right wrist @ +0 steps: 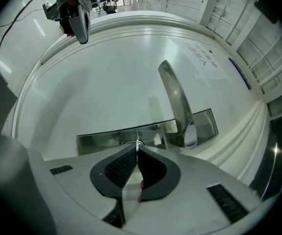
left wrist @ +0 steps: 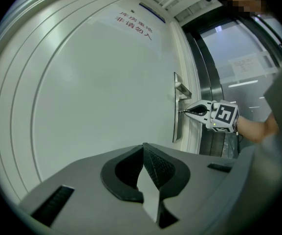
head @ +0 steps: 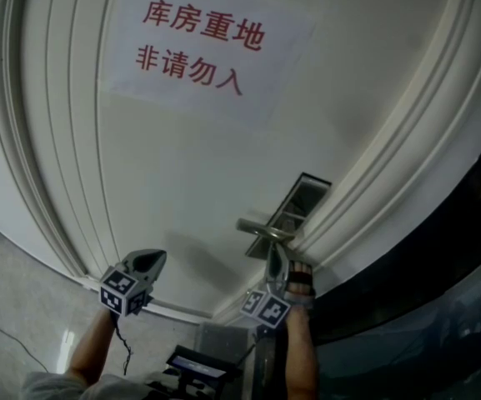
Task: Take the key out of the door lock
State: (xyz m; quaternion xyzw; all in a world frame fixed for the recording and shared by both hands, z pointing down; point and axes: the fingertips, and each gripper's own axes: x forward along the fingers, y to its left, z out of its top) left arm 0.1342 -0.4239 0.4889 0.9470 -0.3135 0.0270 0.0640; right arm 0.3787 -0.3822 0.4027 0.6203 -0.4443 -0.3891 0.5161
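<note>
The key (right wrist: 138,144) sits in the lock right at the tip of the right claw (right wrist: 137,153), with only a thin sliver of its metal head showing edge-on between the ribbed pads (right wrist: 119,165). The claw is closed down almost to nothing and pinches that head, pointing level and square at the door. The brushed lock plate (right wrist: 106,137) lies directly ahead of the claw's tip. The lever handle (right wrist: 176,99) juts out just past the tip and off to one side — close enough, by the look of it, to be knocked if the claw swings. The step in hand seems to be the withdrawal itself. It will likely go best as a straight pull back along the claw's own line, without twist or sag, since a blade levered sideways would bind. If it resists, the key may first need turning to its release position — whether it stands there cannot be read here. The hold is thin and at the very tips, so a slow draw guards against slipping. The left claw (left wrist: 143,148) hovers well apart, facing the white door (left wrist: 92,82), its jaws together on nothing.
</note>
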